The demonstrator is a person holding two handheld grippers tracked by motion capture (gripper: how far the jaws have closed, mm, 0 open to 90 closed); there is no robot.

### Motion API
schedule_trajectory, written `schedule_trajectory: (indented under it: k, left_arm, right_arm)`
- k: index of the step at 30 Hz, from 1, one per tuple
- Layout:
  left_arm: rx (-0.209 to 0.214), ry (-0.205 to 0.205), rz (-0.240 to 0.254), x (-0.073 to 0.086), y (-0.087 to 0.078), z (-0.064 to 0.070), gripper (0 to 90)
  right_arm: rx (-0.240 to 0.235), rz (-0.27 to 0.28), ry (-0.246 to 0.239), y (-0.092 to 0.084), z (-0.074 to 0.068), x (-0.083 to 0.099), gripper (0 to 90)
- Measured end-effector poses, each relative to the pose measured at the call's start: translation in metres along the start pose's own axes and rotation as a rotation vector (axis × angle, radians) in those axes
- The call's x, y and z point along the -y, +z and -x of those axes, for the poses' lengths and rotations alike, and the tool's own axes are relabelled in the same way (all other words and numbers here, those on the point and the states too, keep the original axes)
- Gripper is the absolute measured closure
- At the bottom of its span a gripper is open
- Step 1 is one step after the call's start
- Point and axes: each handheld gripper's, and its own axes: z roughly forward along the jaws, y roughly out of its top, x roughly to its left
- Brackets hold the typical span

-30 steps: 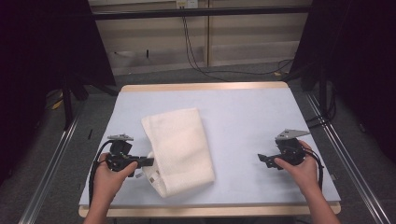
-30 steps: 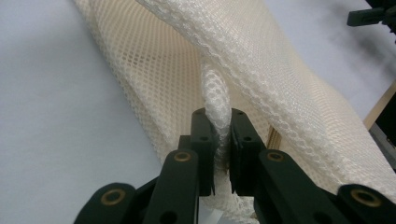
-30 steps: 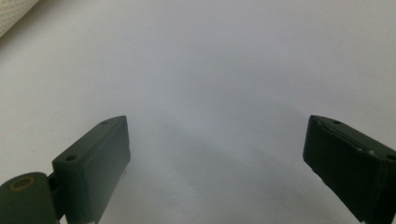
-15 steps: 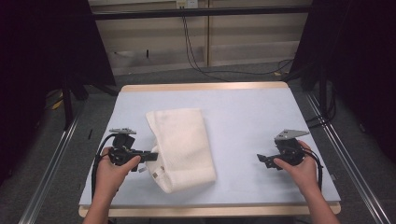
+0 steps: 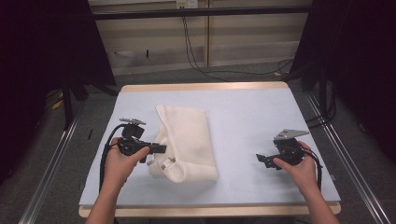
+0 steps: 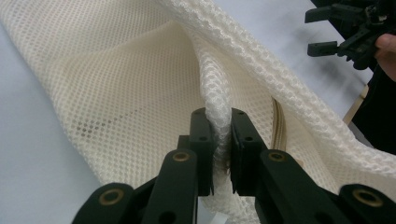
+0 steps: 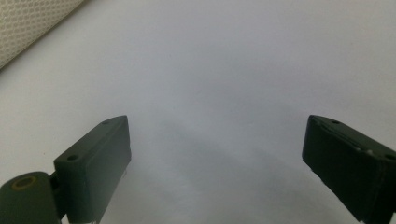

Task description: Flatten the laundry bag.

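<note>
- Left claw (image 6: 220, 140) is clamped on a bunched fold of the cream mesh bag (image 5: 187, 142), at the bag's near-left edge; pinching the doubled rim gives it a firm bite on slippery netting.
- Grip sits at the edge rather than mid-panel, so my guess is the aim is to lift or peel that side open, not drag the whole bag.
- Bag lies left of centre on the bench (image 5: 261, 116), long axis running away from the person, near end rumpled; a zip tape (image 6: 277, 123) shows just past the pinch.
- Right claw (image 5: 267, 159) is wide open, nothing between the jaws, parked low over bare bench well apart from the bag. Reads as waiting for a second grab point.
- Bench top is a pale blue-grey sheet with a wood rim, matte, uncluttered apart from the bag.
- Room: dark curtains either side, light panelled wall behind with cables (image 5: 196, 56) hanging down, grey carpet floor, metal rails along both bench flanks.
</note>
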Motion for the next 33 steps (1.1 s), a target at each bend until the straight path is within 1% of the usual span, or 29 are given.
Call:
schedule_trajectory:
  k: [2,5,8,9,15,17,19,20,22,25,26,29,31,33]
  left_arm:
    - [0.001,0.0,0.001,-0.001,0.002,0.001,81.6]
    - [-0.006,0.004,-0.009,-0.004,0.005,0.002,81.5]
    - [0.003,0.005,-0.011,-0.006,0.011,0.005,81.5]
    - [-0.002,0.007,-0.013,-0.007,0.012,0.005,81.4]
    - [0.009,0.009,0.005,-0.013,0.02,0.008,80.9]
    - [-0.002,0.014,0.005,-0.014,0.022,0.01,80.7]
    - [0.003,0.016,0.005,-0.015,0.024,0.011,80.6]
    - [0.002,0.014,0.024,-0.016,0.025,0.012,80.6]
    - [0.007,0.016,0.023,-0.017,0.027,0.015,80.5]
    - [0.009,0.035,0.018,-0.02,0.032,0.019,80.4]
    - [0.009,0.035,0.018,-0.02,0.032,0.019,80.3]
    - [0.022,0.038,0.02,-0.023,0.036,0.022,80.2]
    - [0.019,0.038,0.024,-0.024,0.038,0.023,79.9]
    - [0.02,0.04,0.023,-0.025,0.039,0.023,79.9]
  right_arm:
    - [0.001,0.001,-0.004,0.0,0.0,0.0,7.4]
    - [0.001,0.001,-0.004,0.0,0.0,0.0,7.4]
    - [0.001,-0.001,-0.003,0.001,0.0,0.0,7.6]
    - [-0.001,0.001,-0.002,0.001,0.0,0.0,7.6]
    - [-0.005,-0.006,-0.003,0.001,0.0,0.0,7.6]
    - [-0.008,-0.008,0.0,0.001,0.0,0.001,7.6]
    - [-0.007,-0.004,-0.007,0.002,0.001,0.001,7.6]
    - [-0.003,-0.004,-0.007,0.002,0.001,0.001,7.6]
    - [-0.006,-0.005,-0.005,0.002,0.001,0.001,7.6]
    - [-0.005,-0.004,-0.006,0.002,0.0,0.001,7.6]
    - [-0.005,-0.008,0.003,0.001,-0.001,0.001,7.6]
    - [-0.008,-0.012,-0.001,0.002,-0.001,0.001,7.6]
    - [-0.007,-0.01,-0.008,0.002,0.0,0.001,7.6]
    - [-0.007,-0.012,-0.003,0.001,-0.001,0.001,7.6]
